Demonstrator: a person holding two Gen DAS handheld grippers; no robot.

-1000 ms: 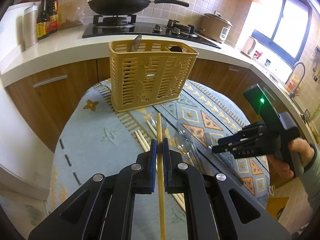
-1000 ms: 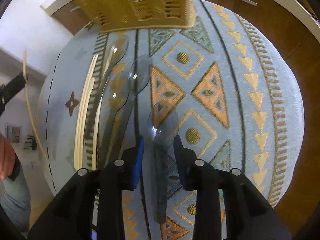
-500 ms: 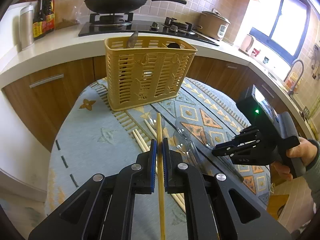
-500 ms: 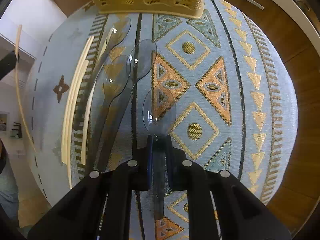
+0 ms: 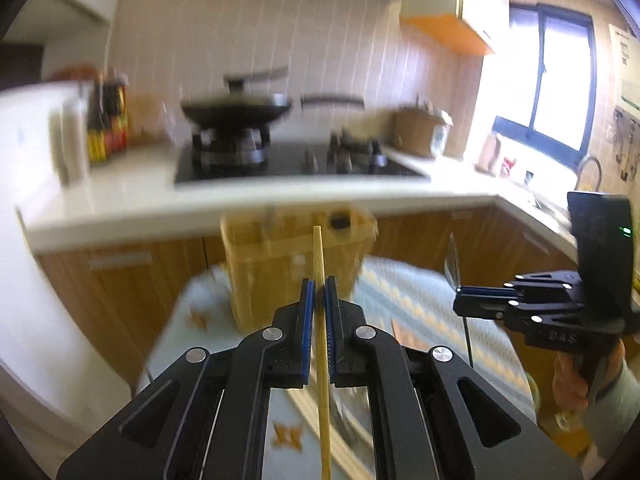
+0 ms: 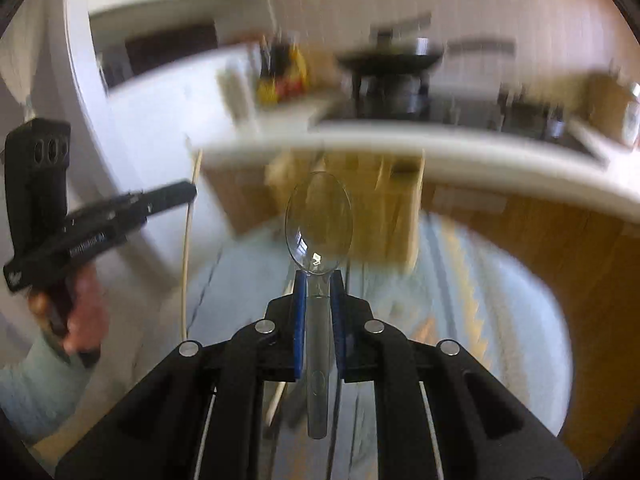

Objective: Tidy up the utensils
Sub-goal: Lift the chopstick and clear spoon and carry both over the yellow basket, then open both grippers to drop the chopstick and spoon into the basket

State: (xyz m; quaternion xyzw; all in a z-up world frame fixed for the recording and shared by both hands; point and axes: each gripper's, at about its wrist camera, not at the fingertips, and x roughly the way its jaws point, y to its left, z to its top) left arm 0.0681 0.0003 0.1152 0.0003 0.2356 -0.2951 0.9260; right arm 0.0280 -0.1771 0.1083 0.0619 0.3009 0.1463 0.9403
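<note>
My left gripper (image 5: 317, 284) is shut on a wooden chopstick (image 5: 319, 256), whose tip stands up in front of the yellow slotted basket (image 5: 272, 264). My right gripper (image 6: 319, 276) is shut on the handle of a clear plastic spoon (image 6: 319, 220), bowl forward, lifted off the table with the basket (image 6: 376, 208) behind it. In the left wrist view the right gripper (image 5: 460, 304) hangs at the right, with the spoon (image 5: 452, 264) edge-on. In the right wrist view the left gripper (image 6: 188, 192) holds its chopstick (image 6: 186, 248) at the left. Both views are motion-blurred.
A round table with a patterned blue cloth (image 6: 500, 320) lies below both grippers. Behind the basket runs a white counter (image 5: 120, 212) with a stove and black pan (image 5: 236, 110), sauce bottles (image 5: 106, 120) and a rice cooker (image 5: 420, 132). More pale chopsticks (image 6: 276, 400) lie on the cloth.
My right gripper closed on the clear spoon and lifted it off the cloth, tilting up toward the basket. The left gripper rose with its chopstick and tilted up too.
</note>
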